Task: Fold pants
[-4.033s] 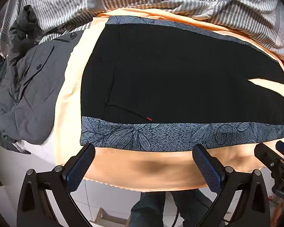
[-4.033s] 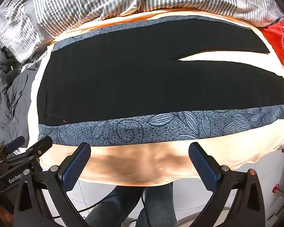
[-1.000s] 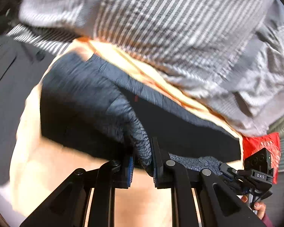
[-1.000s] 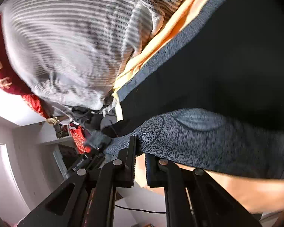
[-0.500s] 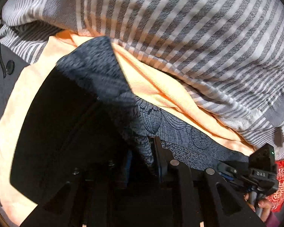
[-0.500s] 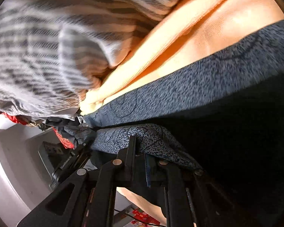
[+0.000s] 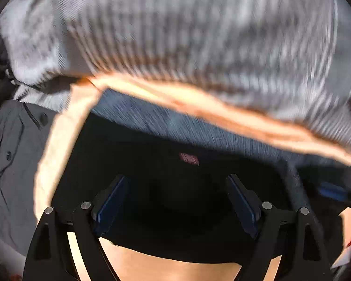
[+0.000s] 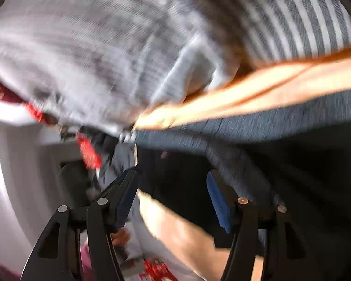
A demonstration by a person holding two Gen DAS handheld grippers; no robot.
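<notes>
The striped duvet [image 7: 199, 35] fills the far field ahead of both tongs, bunched at the back of the bed, and in front of it runs the peach sheet [image 7: 58, 145] on which the work is laid. To the left of the left tongs a grey jacket [image 7: 9, 159] lies crumpled on the bed's edge.

The pants [image 7: 166, 201] lie directly ahead of and beneath both tongs, flat on the peach sheet. Judging by how they lie, the lengthwise fold looks done: in the left wrist view a single grey-blue patterned side band [image 7: 166, 121] shows along the far edge, just short of the sheet's border, with black cloth reaching back to the tongs. A small red mark [image 7: 189, 158] sits on the black just ahead of the left tongs. What appears left is the crosswise folding to shorten the pants, and any smoothing; the blur hides whether the edges line up neatly.

The left tongs [image 7: 175, 201] are spread wide with nothing between the pads, hovering over the black cloth. The right tongs [image 8: 173, 196] are likewise spread and empty, near the band [image 8: 257, 126] where a loose ridge of patterned cloth runs past the right-hand pad.
</notes>
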